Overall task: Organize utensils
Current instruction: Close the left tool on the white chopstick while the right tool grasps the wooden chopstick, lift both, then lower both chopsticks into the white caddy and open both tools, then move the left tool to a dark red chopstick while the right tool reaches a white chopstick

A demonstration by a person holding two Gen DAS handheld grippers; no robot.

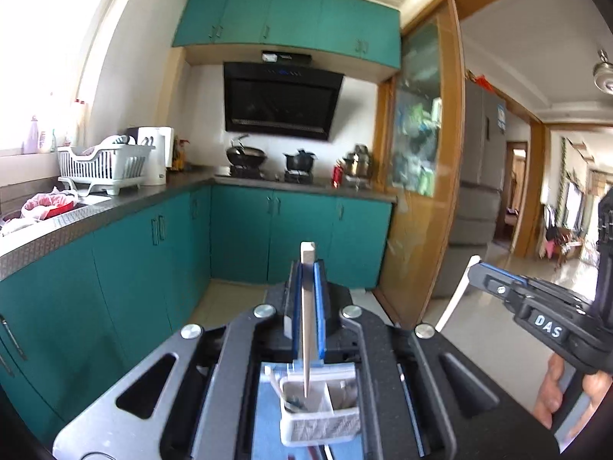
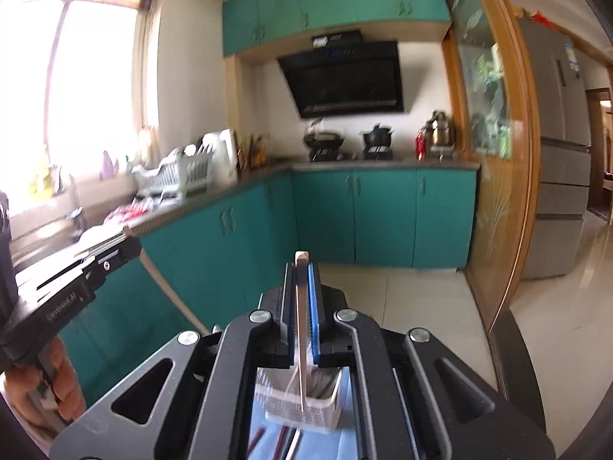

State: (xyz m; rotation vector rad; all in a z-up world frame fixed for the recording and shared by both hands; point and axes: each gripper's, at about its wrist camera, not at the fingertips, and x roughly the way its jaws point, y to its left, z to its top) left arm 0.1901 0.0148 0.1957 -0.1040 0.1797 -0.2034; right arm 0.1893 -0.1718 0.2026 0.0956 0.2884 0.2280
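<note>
Teal kitchen cabinets (image 1: 237,230) fill both views, a dark counter (image 1: 184,186) running above them, the sink end washed out by window glare. The right wrist view is smeared with blur, so the white dish rack (image 2: 174,176) there is only roughly readable.

Down low, a white utensil caddy (image 1: 320,418) sits on a blue mat (image 2: 268,446). Its contents are hard to make out, and the gripper bodies hide most of the mat. A few dark sticks (image 2: 283,441), probably chopsticks, lie on the mat in front of the caddy, cut off at the frame edge.

Now the tongs. The left gripper (image 1: 308,268) is clenched on a pale chopstick (image 1: 308,306), which runs between its blue pads and hangs tip-down over the caddy's left compartment. The right gripper (image 2: 302,268) is likewise clamped on a second pale chopstick (image 2: 302,326), whose lower end reaches the caddy in view.

Both grippers point nearly level toward the stove wall, side by side. A hand (image 1: 567,391) shows under the right gripper, another hand (image 2: 42,379) under the left; both are cropped.
</note>
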